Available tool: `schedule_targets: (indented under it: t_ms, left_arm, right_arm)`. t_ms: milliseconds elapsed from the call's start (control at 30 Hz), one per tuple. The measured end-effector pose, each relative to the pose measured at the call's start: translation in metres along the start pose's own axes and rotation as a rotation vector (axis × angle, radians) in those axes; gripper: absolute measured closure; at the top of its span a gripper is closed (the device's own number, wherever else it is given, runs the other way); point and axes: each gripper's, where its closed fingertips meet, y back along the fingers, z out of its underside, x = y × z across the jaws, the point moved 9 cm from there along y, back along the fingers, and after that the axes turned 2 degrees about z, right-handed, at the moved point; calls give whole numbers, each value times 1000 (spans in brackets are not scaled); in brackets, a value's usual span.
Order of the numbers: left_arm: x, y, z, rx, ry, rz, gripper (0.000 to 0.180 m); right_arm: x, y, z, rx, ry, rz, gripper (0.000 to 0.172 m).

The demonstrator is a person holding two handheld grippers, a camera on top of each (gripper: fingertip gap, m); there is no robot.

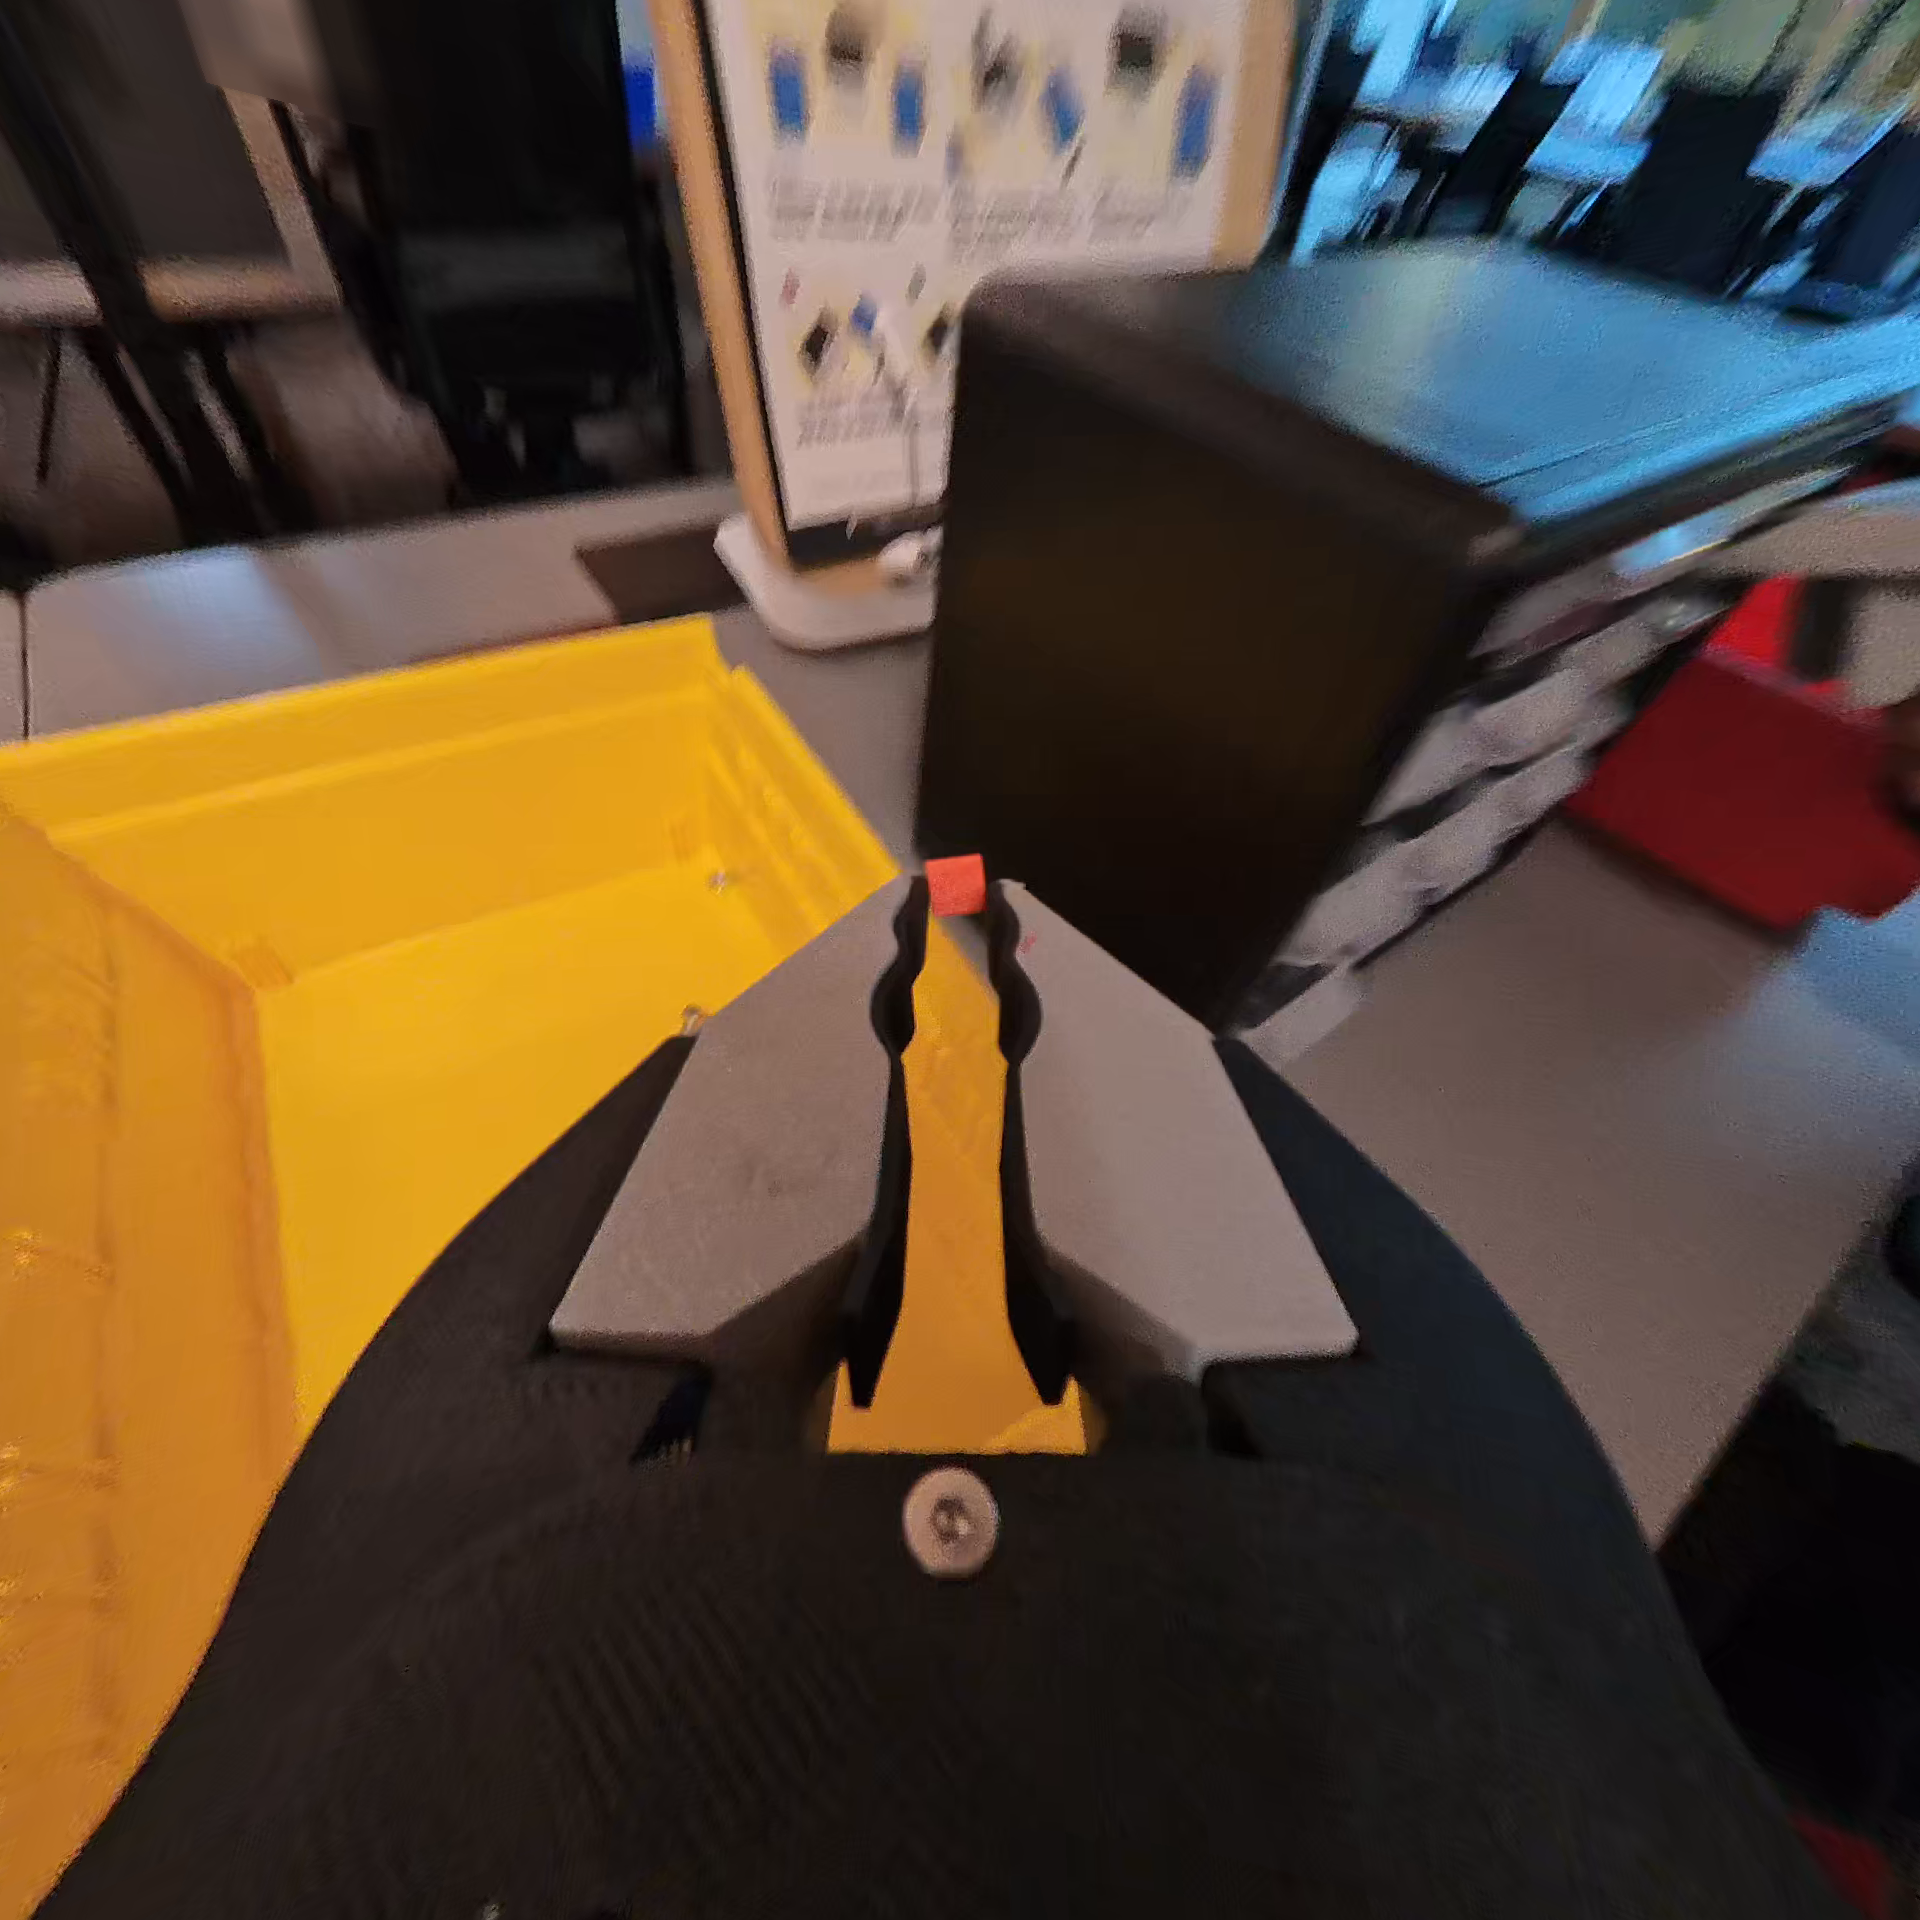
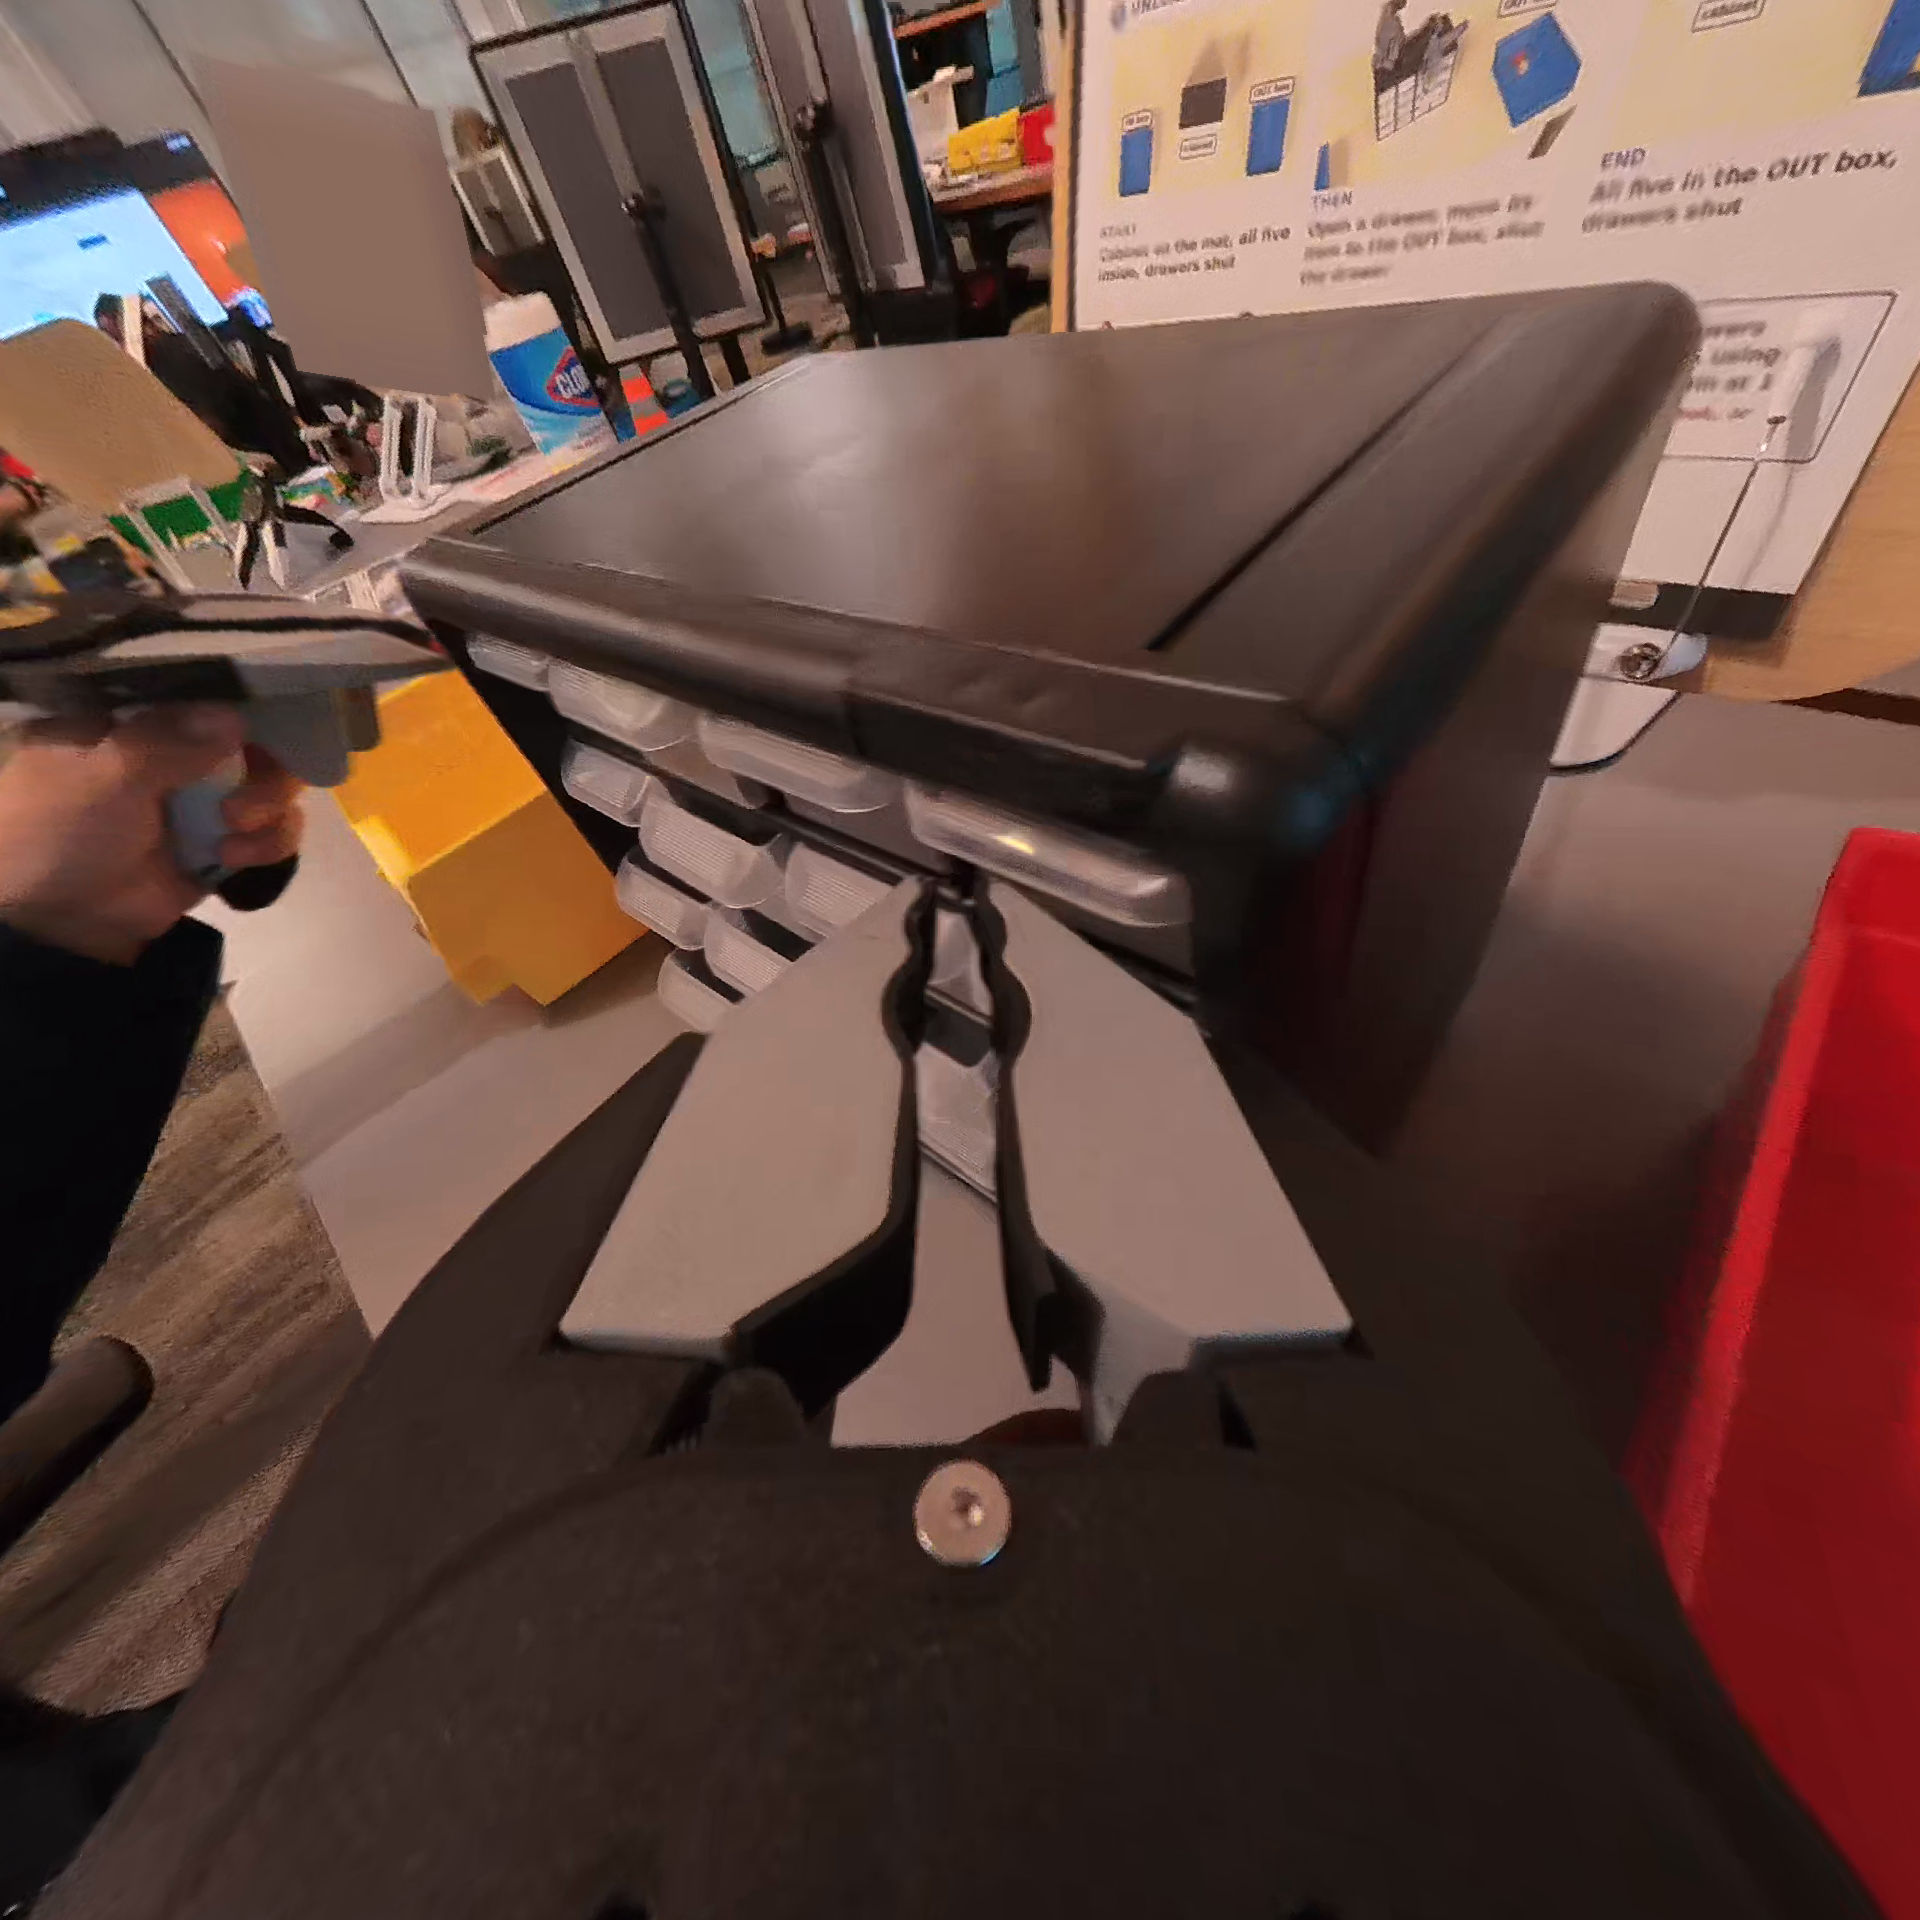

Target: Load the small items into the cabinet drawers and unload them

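Both wrist views closely face the black cabinet [image 1: 1195,644] from opposite ends.

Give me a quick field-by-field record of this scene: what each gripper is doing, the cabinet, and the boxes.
Left gripper: pinches a small red cube at its fingertips, over the near edge of the yellow box.
Right gripper: fingertips nearly together at the cabinet front, by a clear drawer; whether they grip anything is unclear.
Cabinet: black, with rows of clear drawers.
Yellow box: open, on the cabinet's left; a few tiny bits inside.
Red box: on the cabinet's right, contents hidden.
Table: grey.
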Motion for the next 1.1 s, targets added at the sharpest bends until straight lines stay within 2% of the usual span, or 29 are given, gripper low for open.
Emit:
schedule_targets:
  t_ms: [33, 200, 300, 367, 433, 500, 600, 667, 800, 900, 1100]
  left_arm:
    - [9, 11, -3, 58, -11, 26, 172]
    - [37, 48, -13, 292, -23, 178, 172]
    - [51, 63, -25, 377, 22, 334, 172]
    - [56, 70, -28, 421, 6, 340, 172]
    - [60, 73, -31, 434, -15, 328, 172]
    - [62, 73, -30, 447, -26, 325, 173]
    - [64, 73, -30, 428, -29, 336, 172]
    - [64, 75, -30, 437, -37, 332, 173]
    - [62, 79, -31, 438, -38, 321, 172]
    - [61, 83, -33, 446, -41, 321, 172]
    - [60, 84, -31, 421, -46, 324, 172]
  right_arm:
    - [-5, 0, 2, 18, 11, -6, 160]
    - [-32, -5, 13, 148, -34, -112, 145]
    - [-39, -10, 14, 259, -122, -152, 144]
    - [-40, -16, 14, 323, -202, -191, 144]
    - [-39, -22, 15, 371, -322, -252, 149]
    - [-34, -27, 19, 414, -450, -303, 161]
    - [-28, -33, 29, 488, -603, -427, 164]
    - [-22, -36, 35, 513, -674, -416, 159]
    - [-20, -30, 35, 599, -653, -339, 158]
    - [-23, -29, 29, 607, -608, -316, 160]
    - [-27, -25, 34, 625, -592, -363, 162]
